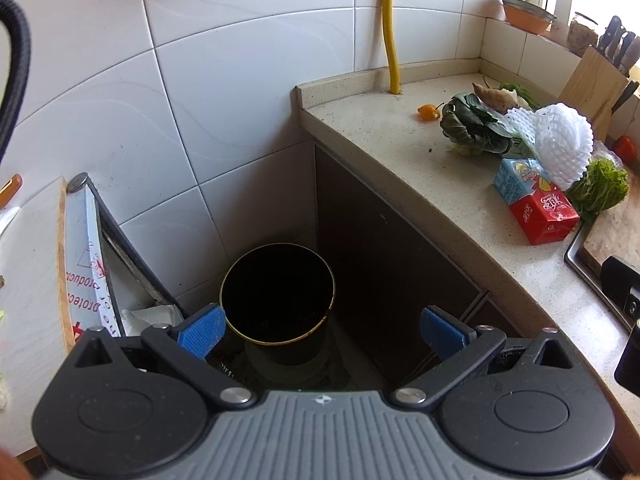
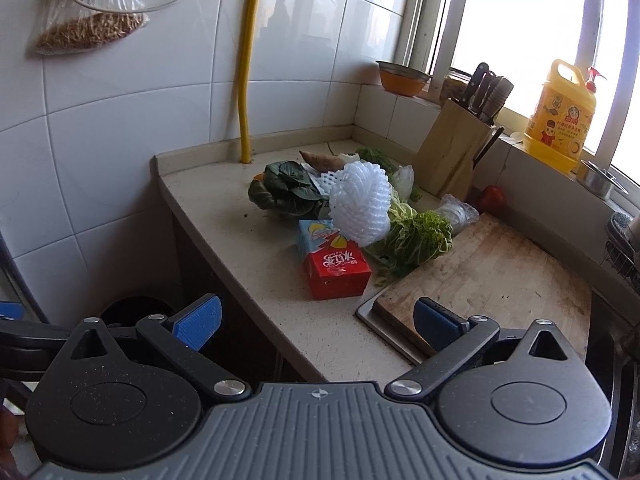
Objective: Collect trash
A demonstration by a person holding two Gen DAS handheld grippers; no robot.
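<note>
Both your left tool [image 1: 322, 330] and right tool [image 2: 318, 318] stand wide and empty; the red carton [image 2: 337, 274] lies just ahead of the right on the table [image 2: 256, 240], light, crushable: grip its flat sides.

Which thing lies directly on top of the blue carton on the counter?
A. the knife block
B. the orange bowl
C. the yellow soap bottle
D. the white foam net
D: in the right wrist view the white foam net overlaps the far end of the blue carton, which lies behind the red carton.
</note>
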